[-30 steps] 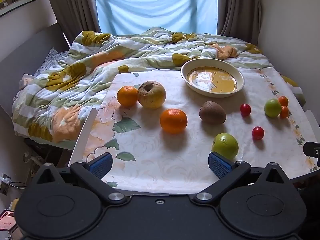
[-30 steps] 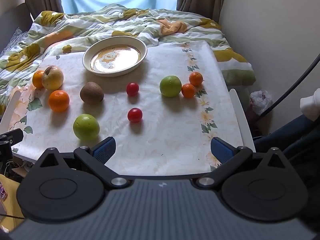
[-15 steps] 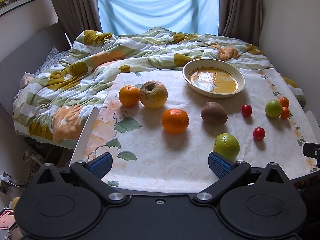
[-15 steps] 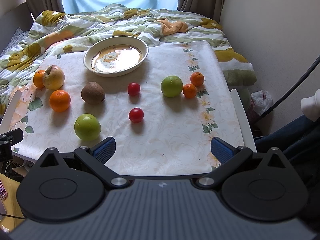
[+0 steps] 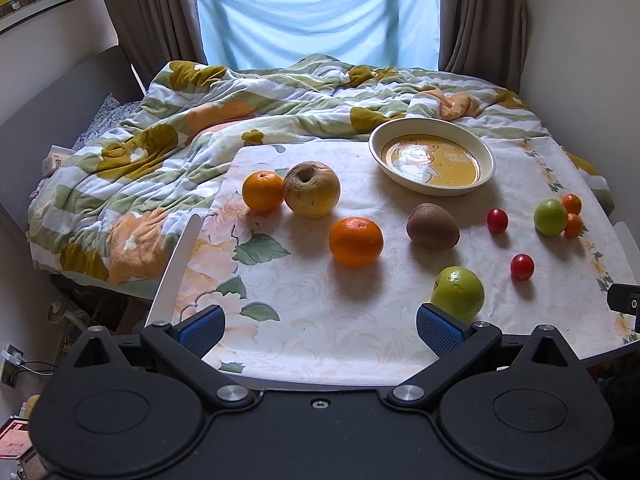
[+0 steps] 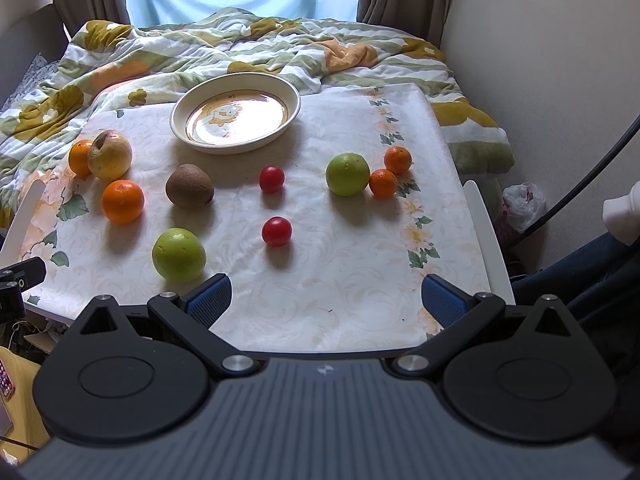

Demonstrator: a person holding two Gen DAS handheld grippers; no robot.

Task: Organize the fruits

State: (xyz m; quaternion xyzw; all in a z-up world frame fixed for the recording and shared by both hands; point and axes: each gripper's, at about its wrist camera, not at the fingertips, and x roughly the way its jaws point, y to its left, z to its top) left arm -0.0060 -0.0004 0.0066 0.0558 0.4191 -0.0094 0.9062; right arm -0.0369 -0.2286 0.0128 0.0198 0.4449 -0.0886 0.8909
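Note:
Loose fruit lies on a floral tablecloth. An empty cream bowl sits at the back. A yellow apple, two oranges, a kiwi, two red tomatoes, two green apples and two small tangerines lie around it. My left gripper is open and empty at the front edge, near the closer green apple. My right gripper is open and empty at the front edge.
A rumpled flowered duvet covers the bed behind and left of the table. White table rails flank the cloth. A wall stands at the right, with a plastic bag on the floor.
Both grippers have drifted slightly, so the fruit shifts a little in both views. Nothing on the table has moved. Both grippers stay open.

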